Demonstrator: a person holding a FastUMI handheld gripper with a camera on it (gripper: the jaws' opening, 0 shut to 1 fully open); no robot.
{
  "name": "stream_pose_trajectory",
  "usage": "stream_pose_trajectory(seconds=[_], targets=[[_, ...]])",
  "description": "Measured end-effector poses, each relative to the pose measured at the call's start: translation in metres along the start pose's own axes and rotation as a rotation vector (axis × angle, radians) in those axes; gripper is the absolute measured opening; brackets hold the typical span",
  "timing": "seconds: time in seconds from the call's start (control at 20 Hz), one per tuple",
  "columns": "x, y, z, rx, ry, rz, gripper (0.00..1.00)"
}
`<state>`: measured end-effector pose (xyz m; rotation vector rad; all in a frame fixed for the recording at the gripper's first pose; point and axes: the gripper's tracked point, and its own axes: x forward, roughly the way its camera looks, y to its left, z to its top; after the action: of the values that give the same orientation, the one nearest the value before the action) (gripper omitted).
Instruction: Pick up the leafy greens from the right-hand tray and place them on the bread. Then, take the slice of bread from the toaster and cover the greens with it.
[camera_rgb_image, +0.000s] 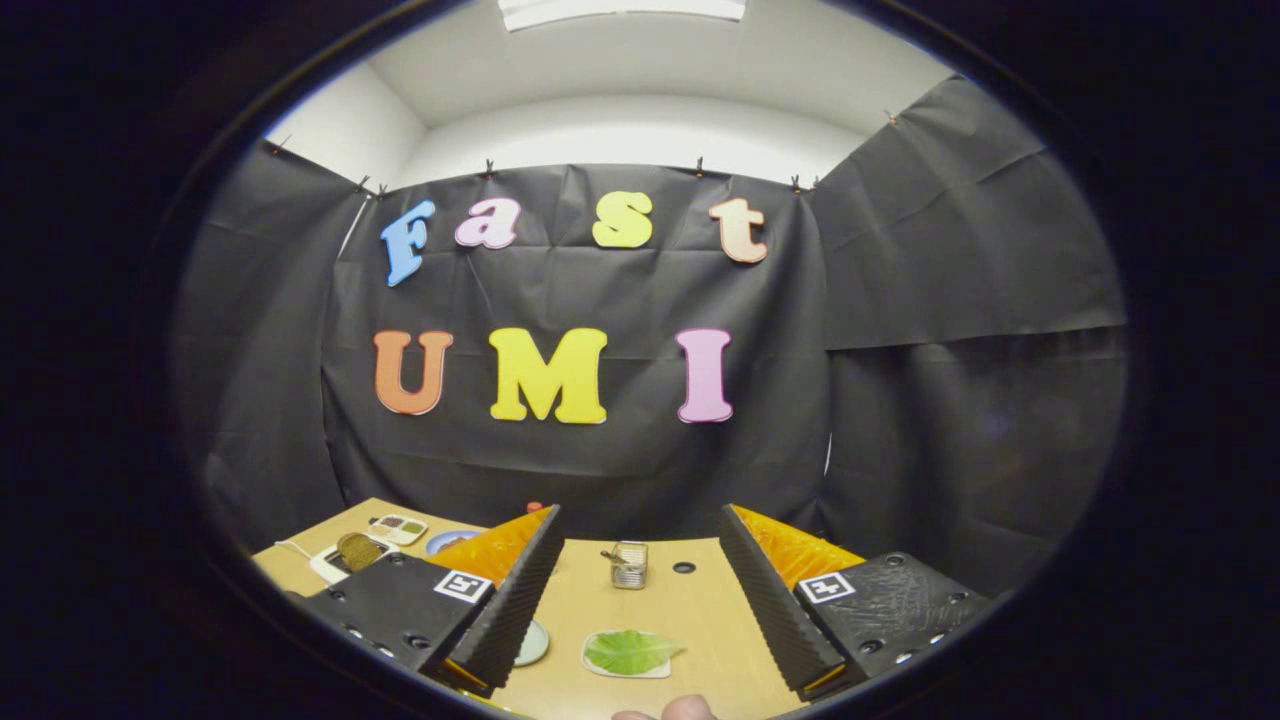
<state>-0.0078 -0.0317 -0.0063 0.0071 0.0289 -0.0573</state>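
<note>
Fingers (640, 600) spread wide, leafy greens (630, 651) between

The gripper (640, 590) hangs above the wooden table (690, 610) with its jaws spread wide and nothing between them. Ahead, between the fingers, a leafy green (630, 651) lies on a small white tray (600, 668). Beyond it stands a small metal toaster (629, 564). Several small dishes (398, 528) sit left of the fingers.
</note>
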Motion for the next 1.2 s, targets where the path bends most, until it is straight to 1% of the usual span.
stream_pose_trajectory(seconds=[0.2,0.45,0.65,0.9,1.0,1.2], targets=[[0.011,-0.011,-0.014,-0.001,0.005,0.002,0.95],[0.035,-0.033,-0.069,0.015,0.087,-0.002,0.95],[0.067,-0.046,-0.135,0.047,0.171,0.016,0.95],[0.120,-0.060,-0.234,0.079,0.283,0.045,0.96],[0.143,-0.064,-0.276,0.071,0.328,0.054,0.96],[0.178,-0.060,-0.357,0.086,0.453,0.087,0.96]])
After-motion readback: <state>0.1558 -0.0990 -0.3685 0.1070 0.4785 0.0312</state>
